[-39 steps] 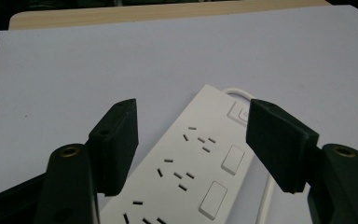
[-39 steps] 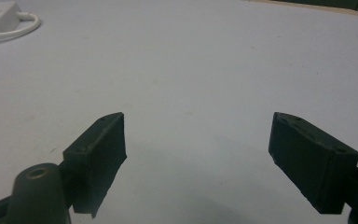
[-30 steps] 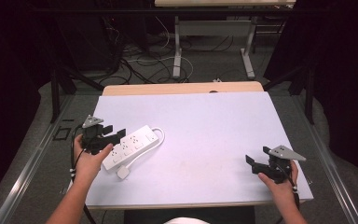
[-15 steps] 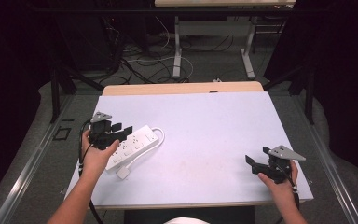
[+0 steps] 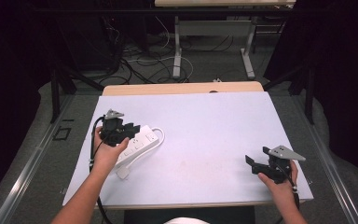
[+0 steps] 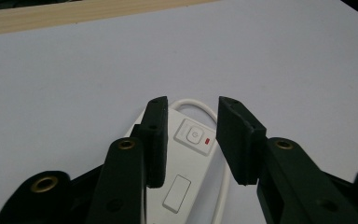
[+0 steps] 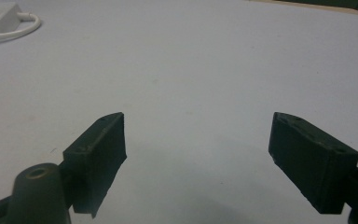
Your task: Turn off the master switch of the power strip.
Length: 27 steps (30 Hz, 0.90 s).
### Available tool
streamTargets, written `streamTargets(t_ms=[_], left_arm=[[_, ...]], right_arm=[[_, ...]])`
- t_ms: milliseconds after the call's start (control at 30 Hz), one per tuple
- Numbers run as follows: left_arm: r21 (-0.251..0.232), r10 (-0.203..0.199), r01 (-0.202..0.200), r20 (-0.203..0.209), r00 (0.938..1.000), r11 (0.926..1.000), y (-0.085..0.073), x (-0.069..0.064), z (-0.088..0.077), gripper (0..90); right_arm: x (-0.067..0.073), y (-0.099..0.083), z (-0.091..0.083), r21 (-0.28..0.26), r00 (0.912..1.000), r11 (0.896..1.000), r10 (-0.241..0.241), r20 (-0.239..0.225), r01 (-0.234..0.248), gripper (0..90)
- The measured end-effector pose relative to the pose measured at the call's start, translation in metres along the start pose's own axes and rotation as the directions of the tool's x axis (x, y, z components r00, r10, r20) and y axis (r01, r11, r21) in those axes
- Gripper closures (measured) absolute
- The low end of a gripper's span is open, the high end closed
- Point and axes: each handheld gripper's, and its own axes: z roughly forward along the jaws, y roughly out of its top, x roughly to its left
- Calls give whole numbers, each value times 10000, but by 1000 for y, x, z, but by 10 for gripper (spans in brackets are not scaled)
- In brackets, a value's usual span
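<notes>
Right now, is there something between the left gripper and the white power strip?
Nothing visible is in the way. The left gripper is already over the power strip, and its jaws, which have just been closing, stand either side of the switch end.

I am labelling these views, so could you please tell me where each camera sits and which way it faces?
High view: above the person's side, facing forward and down on the table; forearms, both grippers.
Left gripper view: on the left gripper, facing the power strip between its closing jaws.
Right gripper view: on the right gripper, facing bare table.
All share the power strip.
</notes>
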Motion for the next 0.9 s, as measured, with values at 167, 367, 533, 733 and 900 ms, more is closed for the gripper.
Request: streamTargets(t_ms=[167, 367, 533, 733, 900], left_arm=[[205, 101, -102, 25, 9999, 9997, 2, -3, 6, 715], [571, 120, -121, 23, 9999, 9983, 3, -6, 14, 768], [913, 116, -113, -25, 9999, 9958, 3, -8, 21, 819], [1462, 152, -156, 42, 9999, 9891, 2, -12, 31, 885], [1741, 249, -256, 61, 9997, 9844, 2, -14, 40, 900]], right_arm=[[0, 0, 0, 117, 10000, 9999, 8, -20, -8, 182], [-1, 0, 0, 76, 10000, 10000, -27, -58, 28, 182], [0, 0, 0, 82, 10000, 10000, -5, -72, 6, 182], [-1, -1, 1, 78, 9999, 9999, -68, -80, 68, 182], [-1, -1, 1, 60, 10000, 10000, -34, -32, 35, 182]])
